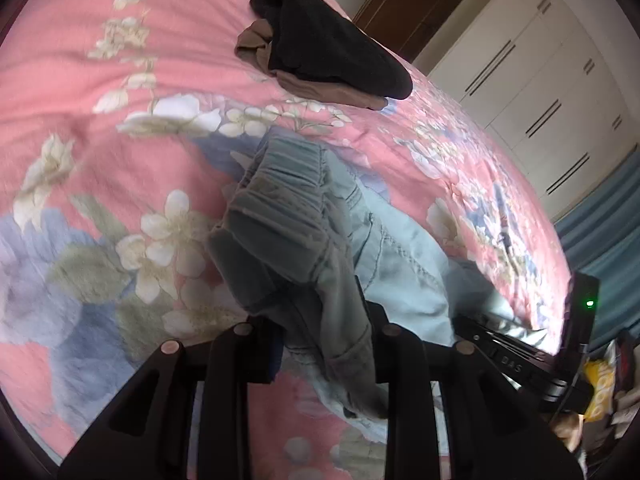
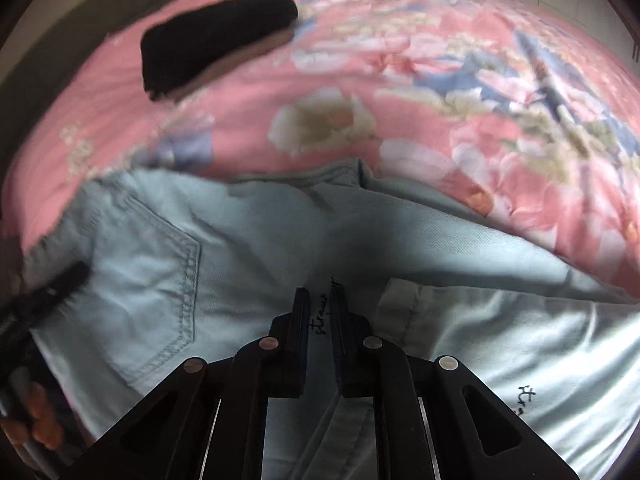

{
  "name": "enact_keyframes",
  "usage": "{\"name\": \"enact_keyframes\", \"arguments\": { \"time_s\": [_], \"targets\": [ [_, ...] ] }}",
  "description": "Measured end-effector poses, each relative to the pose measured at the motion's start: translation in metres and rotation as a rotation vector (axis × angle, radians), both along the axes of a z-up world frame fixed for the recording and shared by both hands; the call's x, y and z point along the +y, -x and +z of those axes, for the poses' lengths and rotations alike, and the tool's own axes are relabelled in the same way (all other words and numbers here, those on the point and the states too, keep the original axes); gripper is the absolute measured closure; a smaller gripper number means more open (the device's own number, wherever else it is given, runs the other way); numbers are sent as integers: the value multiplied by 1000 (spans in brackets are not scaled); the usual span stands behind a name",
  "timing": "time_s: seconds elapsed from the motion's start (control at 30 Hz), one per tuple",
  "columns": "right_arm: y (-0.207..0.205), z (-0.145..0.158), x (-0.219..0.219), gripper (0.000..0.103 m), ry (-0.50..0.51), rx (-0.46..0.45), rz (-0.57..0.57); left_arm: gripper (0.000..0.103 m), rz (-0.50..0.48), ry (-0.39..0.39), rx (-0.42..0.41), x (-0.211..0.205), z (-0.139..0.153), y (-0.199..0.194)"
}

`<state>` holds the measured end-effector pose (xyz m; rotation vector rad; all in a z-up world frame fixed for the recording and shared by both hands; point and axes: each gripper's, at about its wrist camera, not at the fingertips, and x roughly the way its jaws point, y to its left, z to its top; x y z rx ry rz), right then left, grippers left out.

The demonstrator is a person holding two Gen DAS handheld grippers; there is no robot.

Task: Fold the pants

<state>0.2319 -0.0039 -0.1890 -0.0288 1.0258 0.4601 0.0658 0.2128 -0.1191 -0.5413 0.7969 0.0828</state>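
Both tongs, left (image 1: 324, 344) and right (image 2: 320, 312), pinch the pale-blue pants (image 2: 248, 248).

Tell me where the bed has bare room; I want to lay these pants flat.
Free: the pink bedspread left of the light blue pants, and the strip between them and the black garment stacked on a brown one. Crowded: around both claws, left claw, right claw, gripping pants.

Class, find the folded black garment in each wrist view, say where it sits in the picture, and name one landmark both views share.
Left wrist view: the black garment lies top centre, on a brown garment, beyond the light blue pants.
Right wrist view: the black garment sits upper left, blurred, brown edge beneath.
Shared landmark: the pink floral bedspread.
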Motion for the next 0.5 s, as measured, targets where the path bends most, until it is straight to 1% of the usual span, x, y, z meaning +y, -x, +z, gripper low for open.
{"name": "enact_keyframes", "arguments": {
  "time_s": [0.03,0.07,0.13,0.2,0.3,0.33,0.4,0.43,0.5],
  "targets": [
    [6,4,2,92,24,-9,18,77,-4,-20,-3,-1,2,0],
    [13,8,3,92,38,6,35,77,-6,-38,-5,-4,4,0],
    [36,18,3,92,36,12,72,77,-9,-64,-7,-6,6,-3],
    [68,24,3,92,25,15,124,77,-11,-81,-9,-7,8,0],
    [110,20,10,92,33,47,207,77,-25,-100,-16,-13,13,0],
    [119,15,14,92,62,51,226,77,-32,-104,-15,-17,14,-4],
    [129,6,22,92,132,2,241,77,-45,-142,-20,-26,19,-2],
    [128,3,24,92,135,6,240,77,-51,-160,-30,-30,22,-1],
    [123,7,16,92,82,51,205,77,-68,-178,-60,-35,32,4]
  ]
}}
